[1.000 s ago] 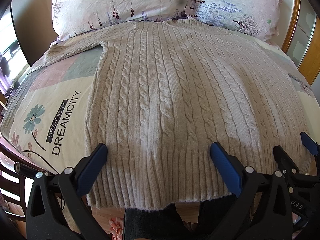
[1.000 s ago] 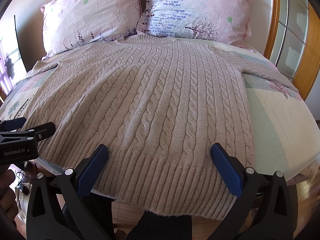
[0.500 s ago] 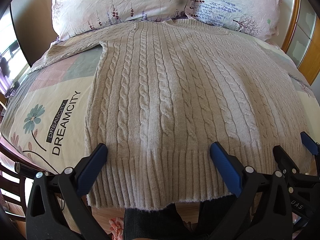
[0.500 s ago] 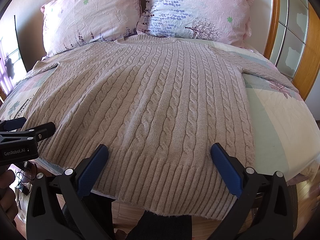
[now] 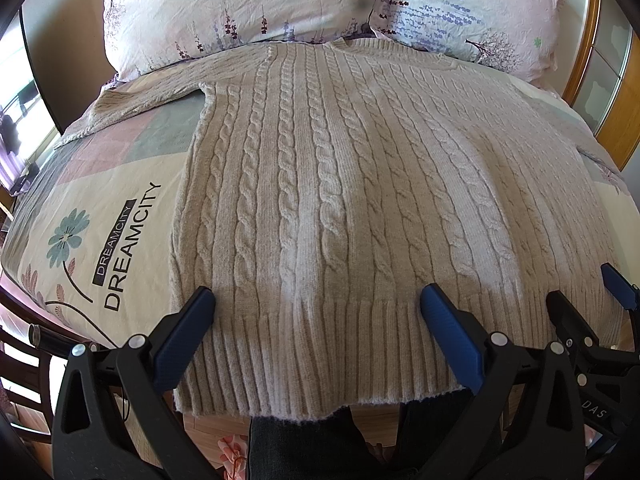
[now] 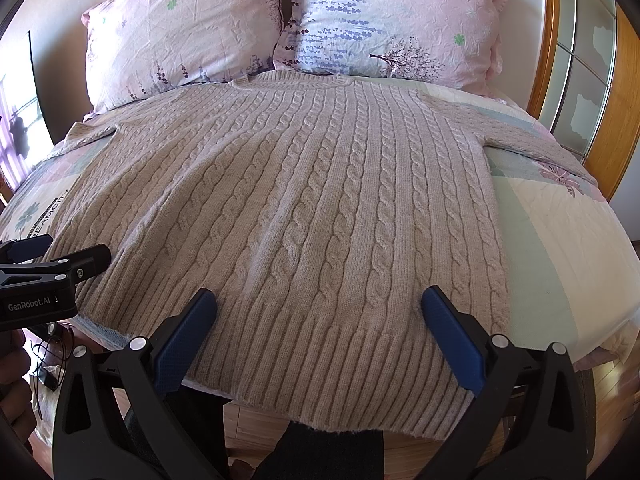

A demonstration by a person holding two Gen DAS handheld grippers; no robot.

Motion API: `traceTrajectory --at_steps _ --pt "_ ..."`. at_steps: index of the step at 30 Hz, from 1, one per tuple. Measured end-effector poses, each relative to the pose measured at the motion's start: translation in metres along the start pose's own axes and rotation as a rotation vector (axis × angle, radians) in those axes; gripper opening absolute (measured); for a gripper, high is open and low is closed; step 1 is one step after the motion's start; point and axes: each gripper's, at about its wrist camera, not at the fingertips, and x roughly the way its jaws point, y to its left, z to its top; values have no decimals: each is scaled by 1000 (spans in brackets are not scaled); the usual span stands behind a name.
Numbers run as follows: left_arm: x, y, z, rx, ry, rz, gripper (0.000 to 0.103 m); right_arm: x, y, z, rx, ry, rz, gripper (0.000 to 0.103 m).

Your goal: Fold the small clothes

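Sweater: a beige cable-knit sweater (image 5: 360, 200) lies flat and spread out on the bed, front up, collar toward the pillows, ribbed hem hanging a little over the near edge of the bed.
Sleeves: both are stretched out to the sides, one toward each side of the bed.
Left gripper: the left gripper (image 5: 316, 304) hovers above the hem at the sweater's left half; its two blue-padded jaws stand wide apart and hold nothing.
Right gripper: the right gripper (image 6: 318, 306) hovers above the hem at the right half; the jaws are also spread wide, with only knit fabric seen between them.
Bed: the bedsheet (image 5: 100, 216) has a flower print and the word DREAMCITY, just beside the sweater's left edge.
Pillows: two floral pillows (image 6: 392, 20) lean side by side at the head, touching the collar area.
Frame: a wooden bed frame (image 6: 624, 92) runs along the right side.
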Motion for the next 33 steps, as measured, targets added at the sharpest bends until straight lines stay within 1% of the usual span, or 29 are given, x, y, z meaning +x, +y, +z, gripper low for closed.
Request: traceTrajectory --at_steps 7,9,11,12,13,15,16,17,18,19,20,21,22,23,24,25,26,27,29,30,31,33 --pt "0 0 0 0 -1 0 101 0 3 -2 -2 -5 2 102" --pt "0 0 0 3 -3 2 101 0 4 -3 -6 -21 8 102" --pt "-5 0 1 9 -20 -2 101 0 -1 -1 -38 -38 49 102" --pt "-6 0 0 13 -31 -8 101 -1 -11 5 -29 -37 82 102" --pt "-8 1 0 26 -33 -11 101 -1 -22 10 8 -47 89 102" --pt "-7 4 5 52 -21 -32 101 -12 -62 33 120 -118 80 102" --pt "-9 11 9 37 -29 -55 101 -20 -94 47 208 -174 66 102" --pt "-12 25 18 -6 -51 -86 101 -25 -127 59 298 -216 43 102" --pt "-13 38 26 -48 -70 -103 101 -26 -165 71 402 -244 13 93" --pt "-13 54 36 -100 -87 -118 101 -25 -196 79 490 -254 -11 85" --pt "-12 70 46 -151 -108 -152 101 -18 -235 88 595 -254 -29 71" --pt "-10 86 54 -198 -128 -198 101 -11 -263 93 669 -241 -40 61" --pt "-6 103 62 -246 -143 -249 101 2 -300 98 774 -217 -61 55" --pt "1 118 70 -292 -150 -291 101 16 -333 100 872 -196 -75 42" --pt "7 132 77 -336 -152 -311 101 28 -356 100 941 -177 -86 39" --pt "12 143 81 -363 -158 -309 101 43 -383 100 1017 -154 -95 37" --pt "17 153 88 -379 -169 -297 101 55 -400 100 1067 -135 -105 32" --pt "23 163 95 -381 -179 -271 101 67 -415 100 1111 -116 -116 32" --pt "33 179 107 -393 -169 -195 101 84 -432 98 1174 -98 -134 31" --pt "38 189 111 -411 -160 -172 101 93 -439 96 1205 -84 -135 31" --pt "41 198 114 -431 -161 -166 101 100 -440 94 1228 -76 -126 28" --pt "47 217 119 -480 -187 -128 101 106 -444 96 1245 -96 -122 28"
